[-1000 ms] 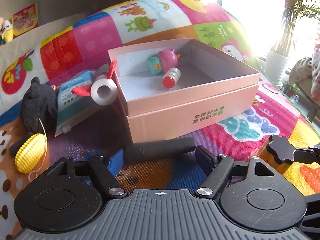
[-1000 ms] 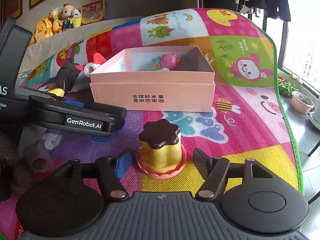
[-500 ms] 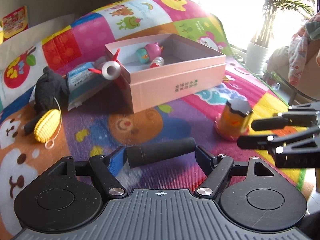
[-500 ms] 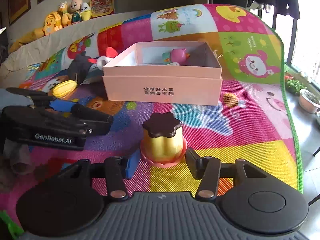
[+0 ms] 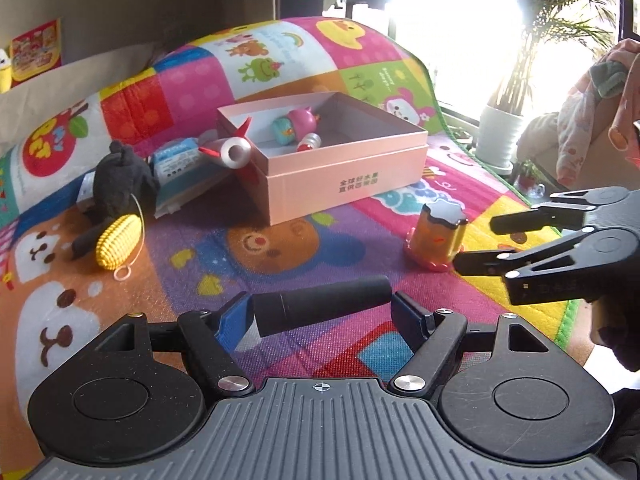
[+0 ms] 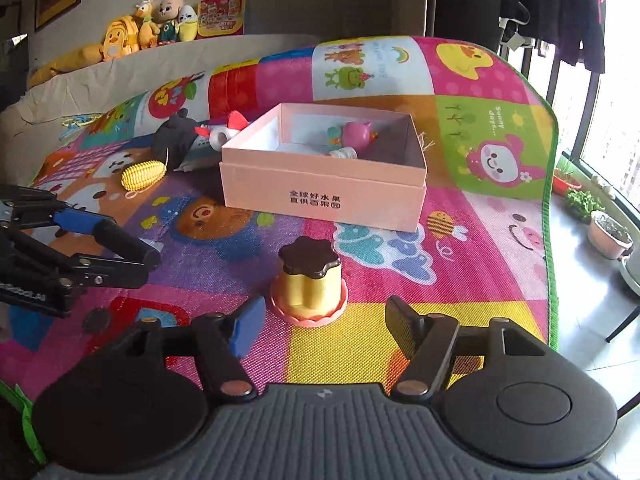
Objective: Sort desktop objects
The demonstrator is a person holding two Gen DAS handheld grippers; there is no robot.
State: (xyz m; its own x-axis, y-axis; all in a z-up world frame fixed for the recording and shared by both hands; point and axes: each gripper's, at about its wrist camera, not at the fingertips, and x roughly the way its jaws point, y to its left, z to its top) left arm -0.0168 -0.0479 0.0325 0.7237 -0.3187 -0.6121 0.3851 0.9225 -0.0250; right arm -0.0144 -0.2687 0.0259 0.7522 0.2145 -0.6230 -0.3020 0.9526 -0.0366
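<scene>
Fingers: our left gripper (image 5: 322, 310) pinches a black foam cylinder (image 5: 322, 307); our right gripper (image 6: 322, 316) stands spread, empty | Target: yellow pudding-shaped toy with brown lid (image 6: 309, 282) sits on the colourful play mat (image 6: 460, 292), mid-front, just ahead of the right fingers, before the pink cardboard box (image 6: 324, 194) | Risk: we judge a high squeeze could tip or skid it.

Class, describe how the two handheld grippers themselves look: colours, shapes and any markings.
Both match: the left gripper and right gripper have a grey ribbed body, two black round discs, black linkage arms with silver pivot screws, one blue finger pad and one black. The lettering on their sides is unreadable. No cables show.
</scene>
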